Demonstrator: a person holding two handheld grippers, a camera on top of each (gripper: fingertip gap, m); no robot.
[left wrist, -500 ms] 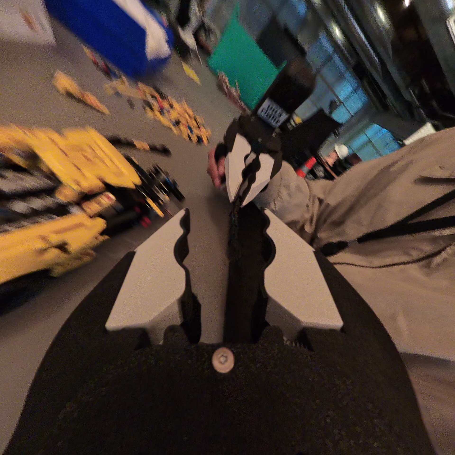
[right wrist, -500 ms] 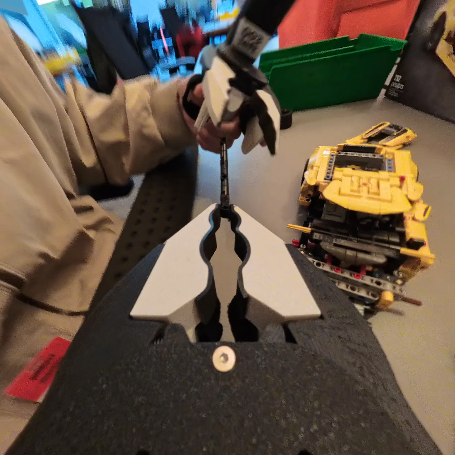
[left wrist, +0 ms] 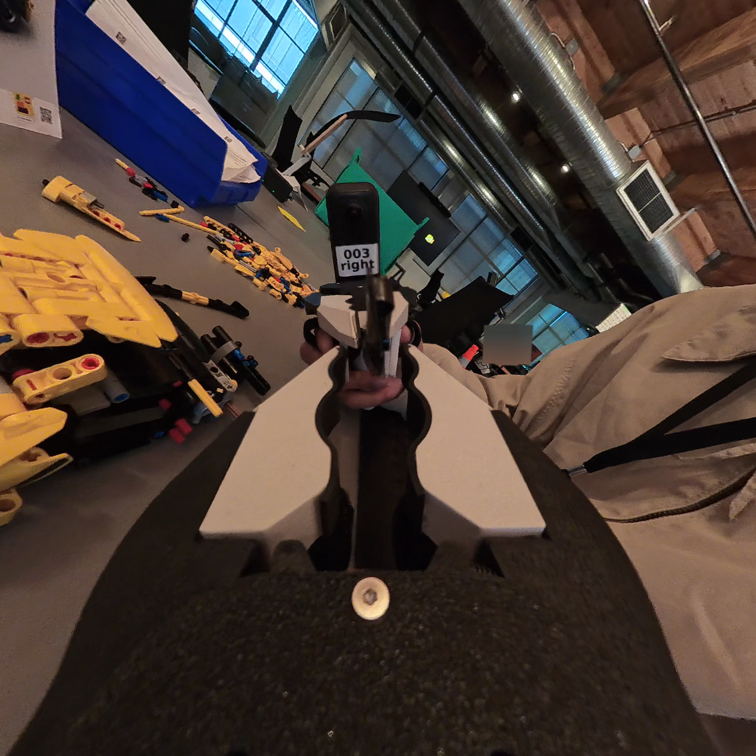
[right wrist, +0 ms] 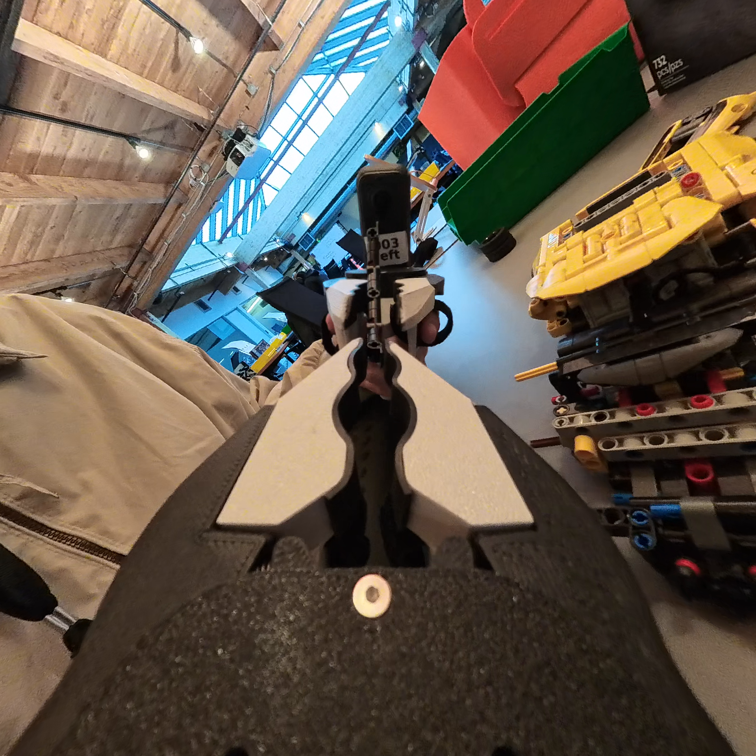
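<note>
My right gripper (right wrist: 373, 348) is shut on the near end of a thin black toy axle rod (right wrist: 372, 298), which points away towards my left gripper (right wrist: 380, 304). The left gripper (left wrist: 374, 358) is open, with its fingers either side of the rod's far end (left wrist: 375, 327); I cannot tell whether they touch it. In the left wrist view the right gripper (left wrist: 362, 327) faces me, held by a hand. A half-built yellow and black toy brick car (left wrist: 61, 319) stands on the grey table (left wrist: 102, 532), left of the left gripper and right of the right gripper (right wrist: 654, 253).
A pile of loose yellow and black pieces (left wrist: 266, 262) lies behind the car, with a blue bin (left wrist: 143, 106) beyond. A green bin (right wrist: 552, 155), a red bin (right wrist: 511, 61), a black tyre (right wrist: 499, 245) and a dark box (right wrist: 695, 37) stand farther back. A beige jacket sleeve (left wrist: 613, 409) is close beside both grippers. The grippers are tip to tip, or close to it.
Both grippers have tilted upward and moved closer together. The rod's far end now sits between the left gripper's open fingers. The right gripper keeps its hold on the rod.
</note>
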